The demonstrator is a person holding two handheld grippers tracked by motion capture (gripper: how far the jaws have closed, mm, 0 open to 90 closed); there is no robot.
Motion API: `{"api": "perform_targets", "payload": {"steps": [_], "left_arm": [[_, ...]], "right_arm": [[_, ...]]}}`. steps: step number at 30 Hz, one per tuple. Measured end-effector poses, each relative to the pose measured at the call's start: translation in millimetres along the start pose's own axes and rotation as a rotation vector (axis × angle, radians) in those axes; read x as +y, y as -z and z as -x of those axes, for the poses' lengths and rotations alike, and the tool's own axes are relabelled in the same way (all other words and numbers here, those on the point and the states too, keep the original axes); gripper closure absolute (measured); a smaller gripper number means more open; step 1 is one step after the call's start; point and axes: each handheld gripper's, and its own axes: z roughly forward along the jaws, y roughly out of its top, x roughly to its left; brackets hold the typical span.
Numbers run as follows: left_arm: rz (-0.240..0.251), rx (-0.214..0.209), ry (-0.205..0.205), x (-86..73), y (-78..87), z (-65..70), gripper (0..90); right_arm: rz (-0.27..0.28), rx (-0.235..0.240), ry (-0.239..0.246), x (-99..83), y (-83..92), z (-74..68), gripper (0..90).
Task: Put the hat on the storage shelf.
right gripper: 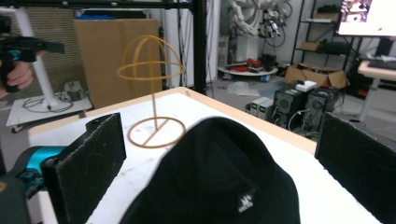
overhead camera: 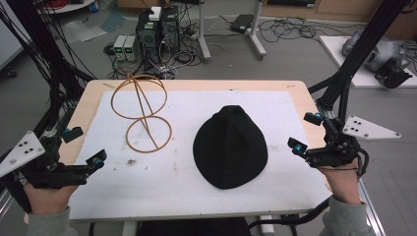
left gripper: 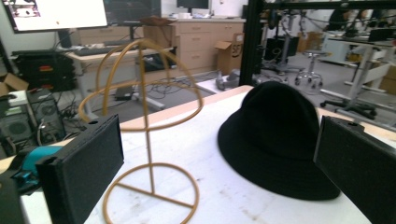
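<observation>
Black knit hat (overhead camera: pixel 230 147) lies flat on the white table (overhead camera: pixel 275 98), right of a wire hat stand (overhead camera: pixel 142 113). Left gripper (overhead camera: pixel 83 147) and right gripper (overhead camera: pixel 305 132) hover spread, empty. Hat looks soft, light; pinching its brim seems best.

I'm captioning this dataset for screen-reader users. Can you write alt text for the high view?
A black hat lies flat on a white mat covering a wooden table, with an empty golden wire hat stand upright to its left. A person holds an open hand-held gripper at each side of the table, left and right, both clear of the hat.
</observation>
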Motion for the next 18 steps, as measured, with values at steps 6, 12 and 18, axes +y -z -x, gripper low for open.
{"api": "perform_targets", "payload": {"steps": [6, 12, 18], "left_arm": [[-0.014, 0.014, 0.02, -5.9, -2.2, -6.6, 1.8], [-0.001, 0.01, 0.017, -1.5, 0.7, -4.1, 1.8], [-0.001, 0.003, 0.014, 0.5, 1.5, -3.1, 1.8]], "right_arm": [[-0.013, -0.011, -0.028, -11.0, -1.0, 11.8, 0.9], [0.003, -0.003, -0.019, -7.1, 2.7, 9.2, 0.9], [0.002, -0.003, -0.017, -6.5, 2.5, 7.7, 0.9]]}}
